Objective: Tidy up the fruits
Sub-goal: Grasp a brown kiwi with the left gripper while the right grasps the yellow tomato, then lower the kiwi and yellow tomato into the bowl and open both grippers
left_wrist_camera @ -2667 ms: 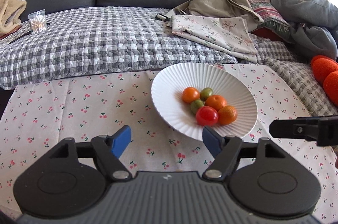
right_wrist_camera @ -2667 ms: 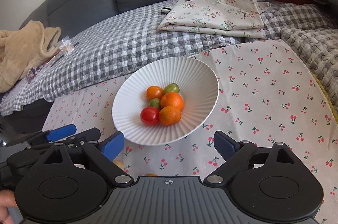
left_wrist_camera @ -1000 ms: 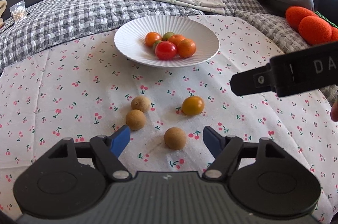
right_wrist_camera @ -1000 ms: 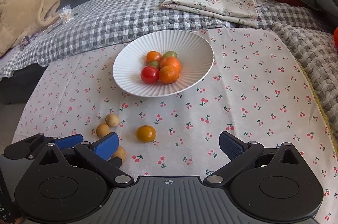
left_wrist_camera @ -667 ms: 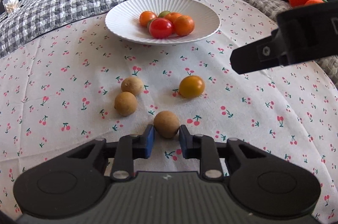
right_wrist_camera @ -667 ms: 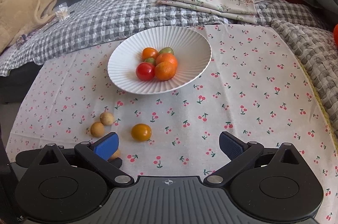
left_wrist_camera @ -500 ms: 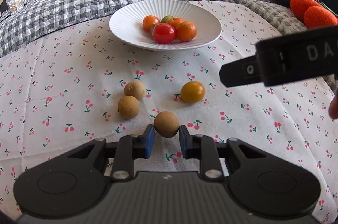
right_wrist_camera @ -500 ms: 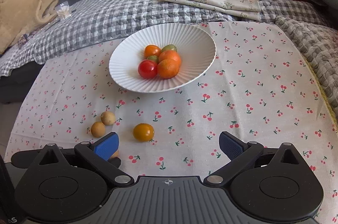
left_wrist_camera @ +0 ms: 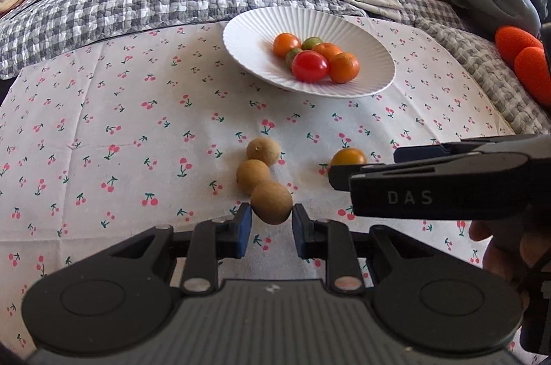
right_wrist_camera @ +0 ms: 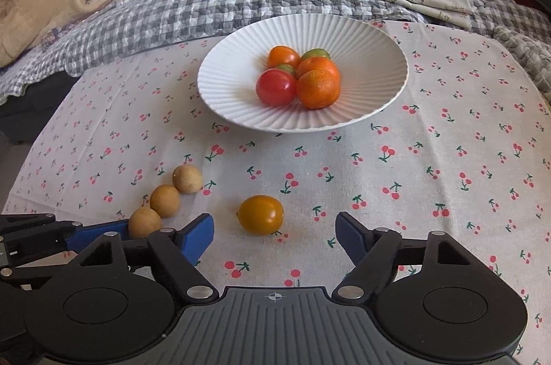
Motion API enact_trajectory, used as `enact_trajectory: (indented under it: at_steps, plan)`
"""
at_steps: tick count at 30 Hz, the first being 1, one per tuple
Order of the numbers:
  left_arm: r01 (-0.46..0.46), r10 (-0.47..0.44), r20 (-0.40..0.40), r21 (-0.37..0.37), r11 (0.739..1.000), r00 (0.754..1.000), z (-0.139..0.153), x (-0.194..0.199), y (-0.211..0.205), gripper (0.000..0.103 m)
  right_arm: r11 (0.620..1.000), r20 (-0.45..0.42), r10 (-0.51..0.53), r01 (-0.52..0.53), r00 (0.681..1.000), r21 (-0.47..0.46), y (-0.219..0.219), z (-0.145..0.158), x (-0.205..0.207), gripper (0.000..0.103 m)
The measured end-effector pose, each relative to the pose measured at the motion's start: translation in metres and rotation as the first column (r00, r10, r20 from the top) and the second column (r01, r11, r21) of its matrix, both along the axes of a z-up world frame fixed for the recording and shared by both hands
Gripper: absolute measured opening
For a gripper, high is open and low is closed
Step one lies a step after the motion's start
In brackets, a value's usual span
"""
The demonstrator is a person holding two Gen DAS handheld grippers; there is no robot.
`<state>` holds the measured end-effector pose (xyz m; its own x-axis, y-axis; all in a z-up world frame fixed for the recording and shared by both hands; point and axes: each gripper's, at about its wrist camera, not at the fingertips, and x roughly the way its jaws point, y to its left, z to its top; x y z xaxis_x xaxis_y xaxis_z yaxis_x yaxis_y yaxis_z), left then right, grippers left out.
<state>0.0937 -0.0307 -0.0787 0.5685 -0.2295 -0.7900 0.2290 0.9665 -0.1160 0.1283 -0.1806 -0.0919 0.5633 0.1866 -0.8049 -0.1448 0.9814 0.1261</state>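
The left gripper [left_wrist_camera: 268,223] is clamped on a brown longan [left_wrist_camera: 271,201], and the yellow-orange tomato [right_wrist_camera: 260,214] lies just ahead between the right gripper [right_wrist_camera: 274,234]'s closing, not yet touching jaws, with the white plate [right_wrist_camera: 385,110] beyond.

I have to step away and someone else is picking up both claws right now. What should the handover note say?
Left claw: shut on one brown fruit.
Right claw: open, jaws just been closing, the yellow tomato just ahead, not gripped.
White plate: holds six pieces, tomatoes and oranges.
On the cherry cloth: two more brown fruits.
Left: the held fruit, the tomato and both loose brown fruits are not yet sorted.
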Motion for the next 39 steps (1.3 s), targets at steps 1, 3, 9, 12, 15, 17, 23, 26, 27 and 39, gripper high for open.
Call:
enact_trajectory:
  at_steps: [1,3,9,12,15,17,23,26,27,39]
  plan:
    - [0.000,0.000,0.000,0.000,1.000,1.000,0.000,0.000,0.001,0.023,1.000,0.004,0.007,-0.007,1.000,-0.003,0.002,-0.002,0.001,0.065]
    - [-0.001,0.001,-0.001,0.003,1.000,1.000,-0.001,0.001,0.001,0.023,1.000,0.009,0.023,-0.023,1.000,-0.014,0.006,-0.005,0.003,0.042]
    - [-0.006,0.006,0.001,-0.001,1.000,1.000,0.000,-0.001,0.005,0.023,0.999,0.016,0.051,-0.051,0.999,0.004,0.009,-0.001,0.002,0.029]
    - [-0.003,0.003,0.004,-0.003,1.000,1.000,0.002,-0.001,0.004,0.023,0.999,0.016,0.046,-0.046,0.999,0.014,0.007,0.003,0.001,0.029]
    - [-0.004,0.004,0.008,-0.005,1.000,1.000,0.004,0.000,0.004,0.023,0.999,0.007,0.035,-0.035,0.999,0.028,0.004,0.006,0.000,0.029]
    - [-0.009,0.009,0.012,-0.010,1.000,1.000,0.005,0.000,0.005,0.023,0.999,0.010,0.030,-0.030,0.999,0.042,0.002,0.010,-0.001,0.029]
    - [-0.016,0.017,0.029,-0.023,1.000,0.999,0.011,0.000,0.009,0.023,0.997,0.022,0.018,-0.020,1.000,0.075,-0.002,0.021,-0.004,0.029]
    - [-0.020,0.021,0.039,-0.022,1.000,0.999,0.013,0.001,0.010,0.023,0.996,0.026,0.014,-0.016,1.000,0.082,-0.003,0.026,-0.006,0.029]
    - [-0.021,0.022,0.043,-0.022,1.000,0.999,0.014,0.001,0.010,0.023,0.996,0.030,0.013,-0.015,0.999,0.086,-0.003,0.028,-0.006,0.029]
    - [-0.038,0.042,0.096,-0.042,0.998,0.994,0.027,0.008,0.015,0.023,0.995,0.080,0.001,-0.009,0.997,0.101,-0.009,0.049,-0.008,0.029]
